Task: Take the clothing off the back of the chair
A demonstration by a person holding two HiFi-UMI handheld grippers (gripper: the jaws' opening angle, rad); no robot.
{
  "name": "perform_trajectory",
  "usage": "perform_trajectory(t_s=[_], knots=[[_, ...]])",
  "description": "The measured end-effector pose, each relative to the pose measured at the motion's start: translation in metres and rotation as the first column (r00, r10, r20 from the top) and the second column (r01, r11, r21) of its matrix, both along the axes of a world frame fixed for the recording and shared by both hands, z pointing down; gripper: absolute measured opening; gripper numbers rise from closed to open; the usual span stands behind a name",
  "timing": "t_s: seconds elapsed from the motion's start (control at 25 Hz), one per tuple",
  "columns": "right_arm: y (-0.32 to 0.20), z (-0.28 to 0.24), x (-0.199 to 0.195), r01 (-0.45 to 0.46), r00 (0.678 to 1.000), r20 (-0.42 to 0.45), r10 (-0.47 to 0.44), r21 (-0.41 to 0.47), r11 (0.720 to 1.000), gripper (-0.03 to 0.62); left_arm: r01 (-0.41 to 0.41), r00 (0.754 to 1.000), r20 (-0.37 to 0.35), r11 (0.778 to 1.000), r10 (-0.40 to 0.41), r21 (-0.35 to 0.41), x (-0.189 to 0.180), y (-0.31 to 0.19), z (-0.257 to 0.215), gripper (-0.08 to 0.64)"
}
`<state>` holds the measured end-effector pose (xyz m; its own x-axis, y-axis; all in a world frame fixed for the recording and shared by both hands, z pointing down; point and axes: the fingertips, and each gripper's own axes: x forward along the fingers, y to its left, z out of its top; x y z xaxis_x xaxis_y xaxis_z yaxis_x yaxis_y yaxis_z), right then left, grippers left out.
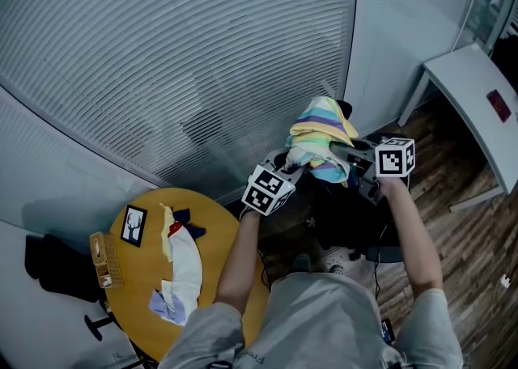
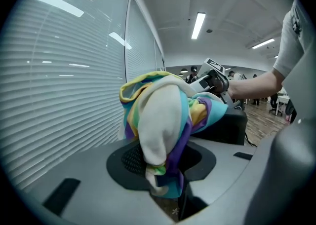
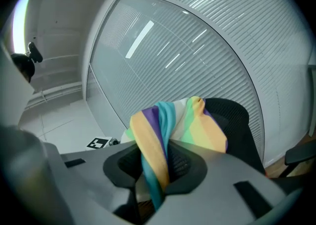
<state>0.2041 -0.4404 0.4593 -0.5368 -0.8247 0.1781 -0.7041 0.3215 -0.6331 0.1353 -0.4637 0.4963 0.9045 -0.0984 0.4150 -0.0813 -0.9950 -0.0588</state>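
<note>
Wore a grey short-sleeved T-shirt (image 1: 324,323) with dark print (image 1: 251,356) near its lower edge, too cropped to read. Left both arms bare below the sleeves (image 1: 214,331). Bore a white cube (image 1: 267,189) faced with black square markers on the left gripper (image 1: 293,167), and a like cube (image 1: 394,157) on the right gripper (image 1: 350,154). Showed, close up, smooth grey moulded jaws on each, with a black oval recess (image 2: 129,160) of fine mesh at the root and dark rectangular slots (image 3: 247,189) along the sides.
</note>
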Motion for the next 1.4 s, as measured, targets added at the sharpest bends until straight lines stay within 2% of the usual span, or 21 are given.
perform_trajectory(t_s=[0.2, 0.56, 0.8, 0.96, 1.12, 1.4], knots=[[0.005, -0.014, -0.006, 0.001, 0.999, -0.032, 0.0, 0.026, 1.0, 0.089, 0.084, 0.995, -0.039, 0.995, -0.086, -0.052, -0.006, -0.001, -0.012, 0.12], [0.012, -0.044, -0.033, 0.032, 0.993, -0.116, -0.021, 0.099, 0.995, 0.086, 0.2, 0.975, -0.093, 0.98, -0.201, -0.019, -0.037, 0.001, -0.042, 0.117], [0.014, -0.058, -0.056, 0.067, 0.993, -0.105, -0.053, 0.14, 0.988, 0.086, 0.273, 0.955, -0.117, 0.962, -0.271, 0.002, -0.063, 0.003, -0.059, 0.117], [0.01, -0.066, -0.078, 0.093, 0.99, -0.12, -0.075, 0.148, 0.985, 0.086, 0.325, 0.939, -0.126, 0.946, -0.321, 0.011, -0.087, 0.002, -0.066, 0.117], [-0.005, -0.073, -0.126, 0.149, 0.977, -0.173, -0.122, 0.156, 0.976, 0.086, 0.385, 0.91, -0.161, 0.923, -0.382, -0.016, -0.135, -0.01, -0.067, 0.117], [-0.007, -0.083, -0.17, 0.223, 0.969, -0.146, -0.199, 0.177, 0.959, 0.086, 0.487, 0.857, -0.185, 0.873, -0.481, -0.012, -0.18, -0.005, -0.077, 0.117]])
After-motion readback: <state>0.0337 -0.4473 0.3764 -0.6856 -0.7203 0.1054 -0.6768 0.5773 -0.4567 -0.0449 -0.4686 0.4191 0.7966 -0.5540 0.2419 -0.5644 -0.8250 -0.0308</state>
